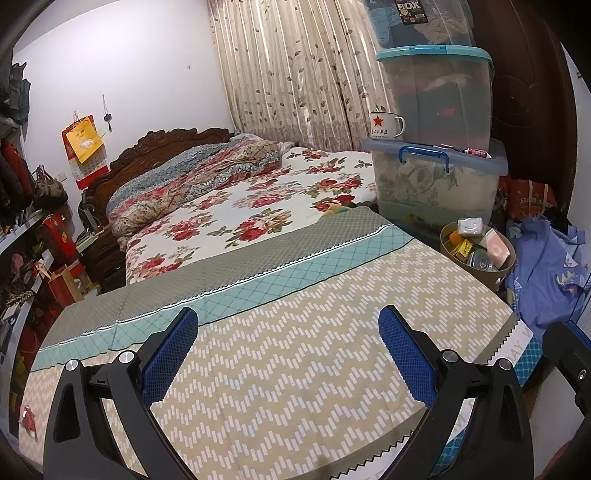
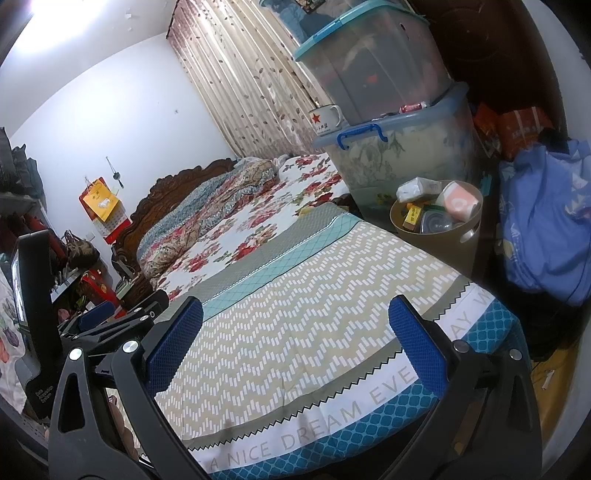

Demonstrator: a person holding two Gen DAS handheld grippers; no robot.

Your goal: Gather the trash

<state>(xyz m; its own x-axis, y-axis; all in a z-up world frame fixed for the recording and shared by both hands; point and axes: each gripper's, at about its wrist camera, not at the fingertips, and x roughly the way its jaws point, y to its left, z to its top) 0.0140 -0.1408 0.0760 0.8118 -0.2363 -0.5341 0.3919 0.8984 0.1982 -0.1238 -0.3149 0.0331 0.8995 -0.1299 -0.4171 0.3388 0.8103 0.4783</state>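
Bedroom scene, with a zigzag-patterned sheet [image 1: 295, 350] covering the near end of the bed. Both the left gripper [image 1: 288, 354] and right gripper [image 2: 295, 343] hover over it, fingers spread wide, holding nothing. At far right, a tan bin [image 2: 436, 236] full of trash [image 2: 460, 203] stands beside the bed, below stacked storage boxes [image 1: 436, 181].

Even indoor light fills both views; a blown-out glare sits on the wall [image 2: 44, 11] in the right wrist view (top left corner). Fisheye bending curves the bed [image 1: 258, 369], corners vignette dark, edges soften.
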